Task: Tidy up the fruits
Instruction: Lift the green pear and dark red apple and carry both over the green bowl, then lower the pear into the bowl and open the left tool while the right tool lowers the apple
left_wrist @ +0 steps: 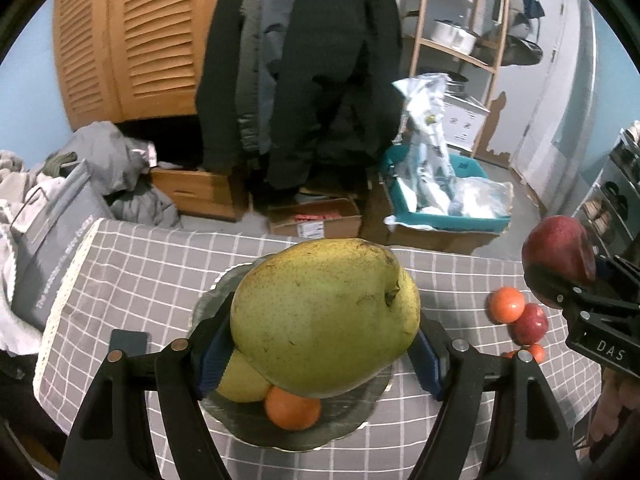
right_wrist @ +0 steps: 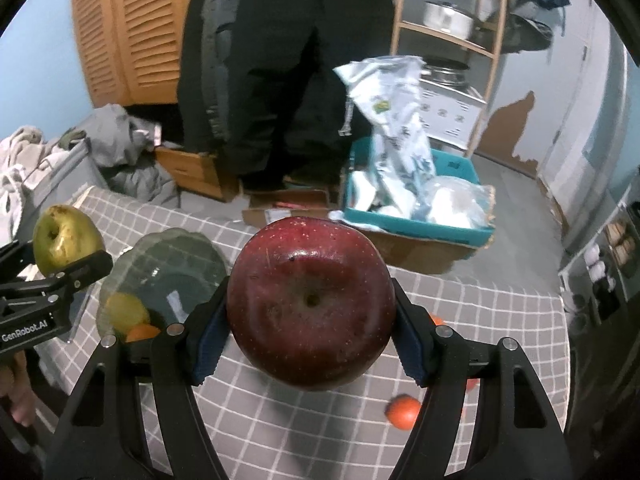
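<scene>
Left wrist view: left gripper (left_wrist: 320, 344) fingers clamped on green pear (left_wrist: 324, 320), held above glass plate (left_wrist: 360, 420), likely for drop-off beside the lemon (left_wrist: 240, 384) and orange (left_wrist: 292, 410) already there. Right gripper (right_wrist: 312, 336) grips red apple (right_wrist: 312, 304) over the table (right_wrist: 280, 420), probably queued next. Loose fruits (left_wrist: 516, 312) remain on the cloth. Readable: "GenRobot.AI", "DAS".

- Red apple (right_wrist: 312, 304): glossy, smooth, finely speckled skin.
- Pear (left_wrist: 324, 320): matt, freckled, scuffed skin.
- Plate (right_wrist: 176, 264): translucent glass, glossy.
- Table (left_wrist: 160, 272) cover: matt checked cloth.
- Cabinet (left_wrist: 128, 36): louvred wood.
</scene>
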The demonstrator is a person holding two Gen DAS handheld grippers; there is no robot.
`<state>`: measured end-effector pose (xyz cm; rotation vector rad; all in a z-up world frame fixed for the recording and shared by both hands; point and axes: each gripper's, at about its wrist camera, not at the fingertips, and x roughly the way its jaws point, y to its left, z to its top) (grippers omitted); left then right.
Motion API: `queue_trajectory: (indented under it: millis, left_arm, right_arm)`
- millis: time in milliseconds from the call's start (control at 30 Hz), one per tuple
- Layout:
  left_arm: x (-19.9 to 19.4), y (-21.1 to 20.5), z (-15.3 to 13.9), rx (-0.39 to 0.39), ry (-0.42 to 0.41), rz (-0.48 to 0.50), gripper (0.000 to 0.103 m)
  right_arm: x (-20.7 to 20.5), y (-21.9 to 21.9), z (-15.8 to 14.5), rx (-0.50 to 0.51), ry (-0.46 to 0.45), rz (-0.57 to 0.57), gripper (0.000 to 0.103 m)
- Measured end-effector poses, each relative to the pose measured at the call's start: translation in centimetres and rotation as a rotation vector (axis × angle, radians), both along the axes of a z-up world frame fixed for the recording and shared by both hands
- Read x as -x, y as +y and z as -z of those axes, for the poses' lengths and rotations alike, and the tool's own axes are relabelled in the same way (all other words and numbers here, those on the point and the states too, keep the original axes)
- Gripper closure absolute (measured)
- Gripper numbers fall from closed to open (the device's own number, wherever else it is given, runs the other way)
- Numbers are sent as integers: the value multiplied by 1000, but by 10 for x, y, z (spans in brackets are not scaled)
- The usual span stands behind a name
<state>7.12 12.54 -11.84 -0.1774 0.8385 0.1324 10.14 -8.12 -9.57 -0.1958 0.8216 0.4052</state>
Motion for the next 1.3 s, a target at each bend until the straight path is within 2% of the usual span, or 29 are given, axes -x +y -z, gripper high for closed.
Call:
queue_trajectory:
  millis: [267, 567, 733, 1000, 1300]
  left_arm:
    - [1, 29, 9, -15, 21, -33, 25]
    - [-6, 51, 34, -19, 84, -41, 25]
    - [-14, 57, 54, -12, 133, -45, 25]
    - [-25, 64, 87, 3, 217, -47, 25]
    - [-29, 69, 109, 17, 271, -54, 25]
  right_arm:
    - [-5, 42, 8, -10, 28, -65, 31]
    - [-13, 79, 37, 1, 88, -119, 31]
    - [-19, 89, 55, -14, 150, -131, 31]
    - [-24, 101, 74, -10, 195, -148, 31]
    - [-31, 108, 94, -9, 249, -143, 31]
